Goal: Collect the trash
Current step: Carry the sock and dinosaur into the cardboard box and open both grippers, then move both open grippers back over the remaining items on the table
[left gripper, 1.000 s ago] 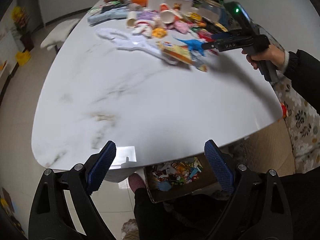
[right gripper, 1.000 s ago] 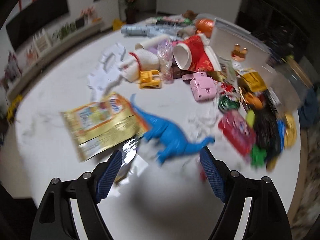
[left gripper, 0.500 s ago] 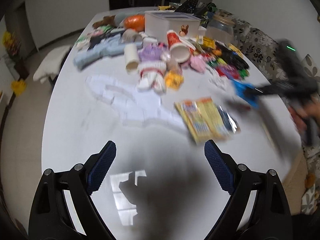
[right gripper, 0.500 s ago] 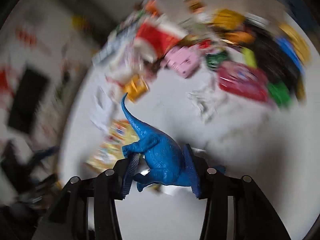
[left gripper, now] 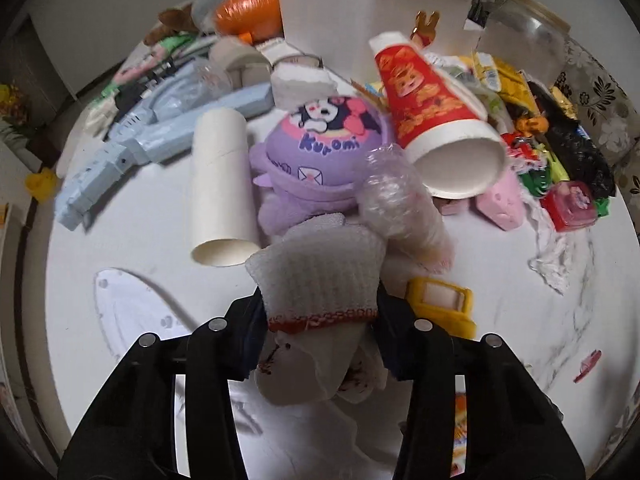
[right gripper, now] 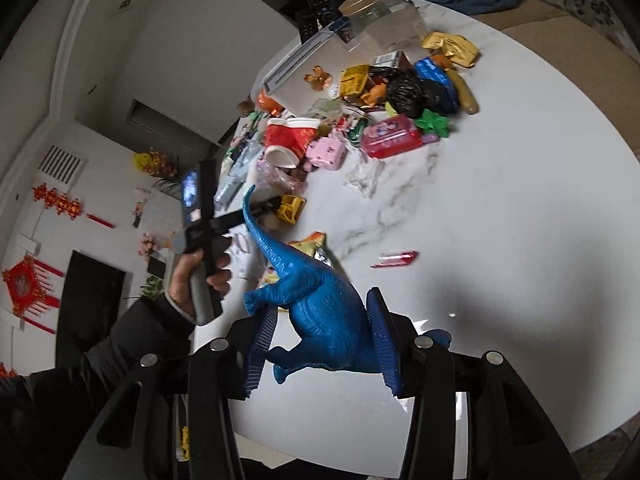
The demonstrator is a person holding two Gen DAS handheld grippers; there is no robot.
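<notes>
white knitted glove [left gripper: 320, 276] with a red-stitched cuff, caught at the cuff between the closing jaws of the left gripper [left gripper: 318, 334], pads pressing in on both sides of the fabric. fingers of the glove drooping below the jaws, stained dark red in spots. sits at the near edge of the clutter on the white marble table [left gripper: 520, 340], just in front of a purple kuromi plush [left gripper: 320, 148] and touching a crumpled clear plastic wrap [left gripper: 400, 204]. to the left, a cardboard tube [left gripper: 222, 184] lying on its side, open end toward the camera; beyond that, a pale blue toy gun [left gripper: 152, 140]. to the right, a red paper cup [left gripper: 436, 120] tipped over with its mouth facing forward, a yellow toy [left gripper: 440, 300] just beside the gripper, a pink toy block [left gripper: 500, 204] and a red packet [left gripper: 570, 200] farther out. behind all of it, a white box [left gripper: 360, 28] and something orange [left gripper: 248, 12].

blue toy dinosaur [right gripper: 316, 296] clamped by its body between the ribbed blue pads of the right gripper [right gripper: 322, 346], tail pointing up and away, legs sticking out to the left, lifted clear of the tabletop. seen past the tail: a hand [right gripper: 192, 280] in a dark sleeve gripping the handle of the other tool. on the table beyond, a small red wrapper [right gripper: 394, 259] lying alone, well apart from the main heap, and a glass jar [right gripper: 380, 16] with a tan lid at the far end.
</notes>
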